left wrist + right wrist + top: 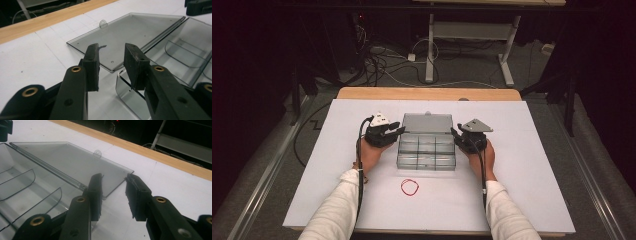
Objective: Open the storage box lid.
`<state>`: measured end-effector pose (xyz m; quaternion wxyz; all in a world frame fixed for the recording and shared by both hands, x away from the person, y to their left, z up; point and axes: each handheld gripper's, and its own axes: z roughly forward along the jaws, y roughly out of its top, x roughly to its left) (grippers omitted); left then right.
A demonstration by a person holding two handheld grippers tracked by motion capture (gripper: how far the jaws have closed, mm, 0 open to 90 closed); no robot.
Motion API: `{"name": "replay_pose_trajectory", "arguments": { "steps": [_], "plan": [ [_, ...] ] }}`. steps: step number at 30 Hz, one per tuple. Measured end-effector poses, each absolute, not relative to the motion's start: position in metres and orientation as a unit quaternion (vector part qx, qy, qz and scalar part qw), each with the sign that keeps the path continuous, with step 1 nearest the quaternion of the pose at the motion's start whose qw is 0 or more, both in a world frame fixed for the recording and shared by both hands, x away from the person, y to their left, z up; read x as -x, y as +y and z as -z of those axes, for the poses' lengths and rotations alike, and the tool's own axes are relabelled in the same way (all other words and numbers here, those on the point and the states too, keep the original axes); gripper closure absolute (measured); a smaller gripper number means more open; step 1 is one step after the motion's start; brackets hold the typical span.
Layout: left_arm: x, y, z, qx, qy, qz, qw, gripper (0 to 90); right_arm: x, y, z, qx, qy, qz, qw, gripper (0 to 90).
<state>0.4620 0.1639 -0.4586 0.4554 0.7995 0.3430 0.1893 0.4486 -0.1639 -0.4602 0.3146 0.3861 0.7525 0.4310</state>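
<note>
A clear grey plastic compartment box [427,152] sits mid-table, its lid [427,123] swung open and lying flat behind it. My left gripper [399,131] is at the box's left side, jaws apart. In the left gripper view the gripper [111,57] has the lid [130,32] corner beyond its gap, and its right finger [136,65] hangs over the box's [180,50] near wall. My right gripper [454,132] is at the box's right side. In its own view the gripper [115,185] stands open over the lid's [70,161] corner, nothing pinched. A red rubber band [410,187] lies in front of the box.
A white sheet [522,165] covers the table, and a wooden strip [427,93] shows along the far edge. Beyond it are desk legs [430,50] and cables [377,60] on the floor. The box's compartments hold nothing that I can see.
</note>
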Motion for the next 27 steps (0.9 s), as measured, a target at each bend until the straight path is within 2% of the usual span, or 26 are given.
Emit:
{"name": "replay_pose_trajectory", "arguments": {
  "steps": [8,14,22,27],
  "plan": [
    [-0.442,0.166,0.446,-0.807,0.311,-0.206,0.457,60.7,-0.434,-0.173,0.451,-0.378,0.750,-0.444,0.313,61.6],
    [-0.427,0.167,0.438,-0.816,0.290,-0.208,0.455,49.9,-0.420,-0.179,0.442,-0.367,0.747,-0.458,0.311,57.8],
    [-0.398,0.172,0.436,-0.821,0.270,-0.206,0.460,36.5,-0.395,-0.186,0.432,-0.339,0.747,-0.480,0.313,42.9],
    [-0.376,0.175,0.440,-0.835,0.254,-0.209,0.442,30.6,-0.379,-0.191,0.424,-0.333,0.743,-0.490,0.312,32.5]
  ]
}}
